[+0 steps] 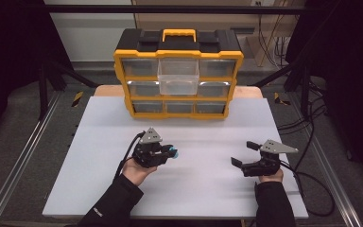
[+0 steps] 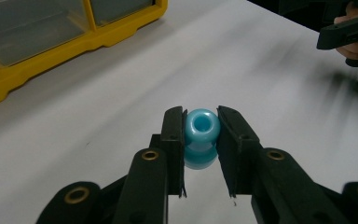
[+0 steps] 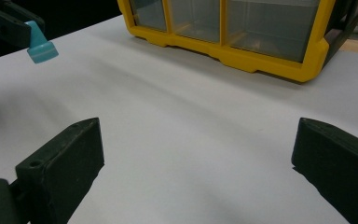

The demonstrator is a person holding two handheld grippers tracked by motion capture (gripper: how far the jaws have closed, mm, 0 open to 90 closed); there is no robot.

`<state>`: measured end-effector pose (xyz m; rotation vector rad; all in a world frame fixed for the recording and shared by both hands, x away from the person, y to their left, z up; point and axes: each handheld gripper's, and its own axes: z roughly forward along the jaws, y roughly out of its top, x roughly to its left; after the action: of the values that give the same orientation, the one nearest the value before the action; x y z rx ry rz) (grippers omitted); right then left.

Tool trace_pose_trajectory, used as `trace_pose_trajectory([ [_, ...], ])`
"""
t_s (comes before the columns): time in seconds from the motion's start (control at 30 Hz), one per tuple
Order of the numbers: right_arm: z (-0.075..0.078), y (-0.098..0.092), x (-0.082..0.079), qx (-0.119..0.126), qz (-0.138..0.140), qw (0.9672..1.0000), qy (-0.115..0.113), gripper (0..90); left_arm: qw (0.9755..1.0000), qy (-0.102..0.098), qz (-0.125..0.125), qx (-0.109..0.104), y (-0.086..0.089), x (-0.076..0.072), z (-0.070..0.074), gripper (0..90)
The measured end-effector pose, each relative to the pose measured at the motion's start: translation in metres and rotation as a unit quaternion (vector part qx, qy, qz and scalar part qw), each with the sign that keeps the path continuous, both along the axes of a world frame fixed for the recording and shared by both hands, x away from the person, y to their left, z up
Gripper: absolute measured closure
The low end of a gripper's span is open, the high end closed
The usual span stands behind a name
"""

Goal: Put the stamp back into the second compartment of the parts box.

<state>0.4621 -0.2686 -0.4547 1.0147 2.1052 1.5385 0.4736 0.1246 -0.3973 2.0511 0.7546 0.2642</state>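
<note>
We take this for a lab or workshop recording bay rather than a home: a flat white bench (image 1: 179, 189) sits inside a frame of metal rails (image 1: 14, 165), with black curtains (image 1: 9, 56) on both sides and black tripod legs (image 1: 52, 75) standing on a grey floor. Loose black cables (image 1: 312, 189) trail beside the bench and more hang at the back wall. On the bench stands a yellow-and-black plastic parts organiser with clear drawers (image 1: 178, 78), the kind kept for small hardware
</note>
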Motion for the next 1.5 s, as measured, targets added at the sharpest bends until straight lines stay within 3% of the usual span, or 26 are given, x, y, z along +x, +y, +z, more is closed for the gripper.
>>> trace_pose_trajectory([
  [0.63,0.000,0.000,0.000,0.000,0.000,1.0000,-0.001,2.6,0.9998,-0.015,0.010,-0.009,0.019,0.002,0.027,72.5],
  [1.5,0.000,0.000,0.000,0.000,0.000,1.0000,-0.001,2.6,0.9990,-0.042,0.017,-0.003,0.031,0.007,0.067,72.5],
])
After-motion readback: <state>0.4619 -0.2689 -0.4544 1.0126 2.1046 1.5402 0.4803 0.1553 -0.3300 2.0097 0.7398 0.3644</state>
